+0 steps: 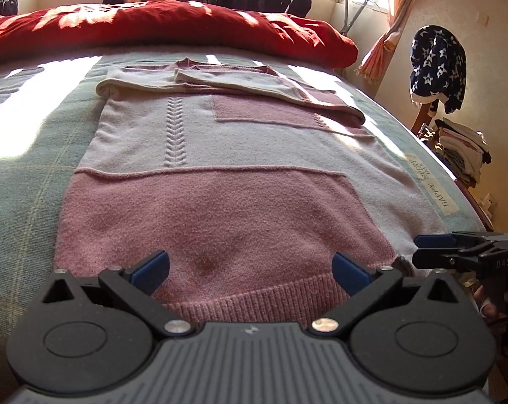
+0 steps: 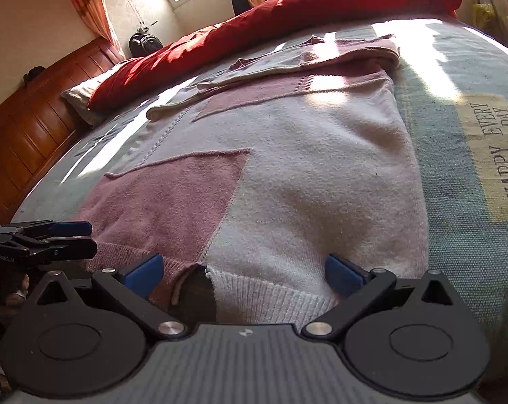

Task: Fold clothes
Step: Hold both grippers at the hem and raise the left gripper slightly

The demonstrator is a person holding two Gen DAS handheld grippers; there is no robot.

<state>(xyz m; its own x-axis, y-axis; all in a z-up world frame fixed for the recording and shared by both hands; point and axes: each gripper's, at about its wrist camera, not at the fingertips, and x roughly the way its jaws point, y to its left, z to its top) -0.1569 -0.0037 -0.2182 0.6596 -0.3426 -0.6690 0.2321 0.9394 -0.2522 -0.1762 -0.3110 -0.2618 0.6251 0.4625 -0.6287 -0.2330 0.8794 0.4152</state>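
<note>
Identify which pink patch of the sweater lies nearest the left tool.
The large pink panel running into the ribbed hem, directly between the open left tool. The smaller pink rectangle sits farther up, near the folded sleeves.

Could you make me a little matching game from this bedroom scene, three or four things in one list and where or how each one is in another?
Things:
1. sweater
2. red duvet
3. left gripper
4. star-print garment

Places or states:
A. hanging by the wall, off the bed's side
B. bunched along the far end of the bed
C. open, jaws straddling the ribbed pink hem
D. spread flat, sleeves folded across its chest

Pairs: 1-D, 2-B, 3-C, 4-A
</note>
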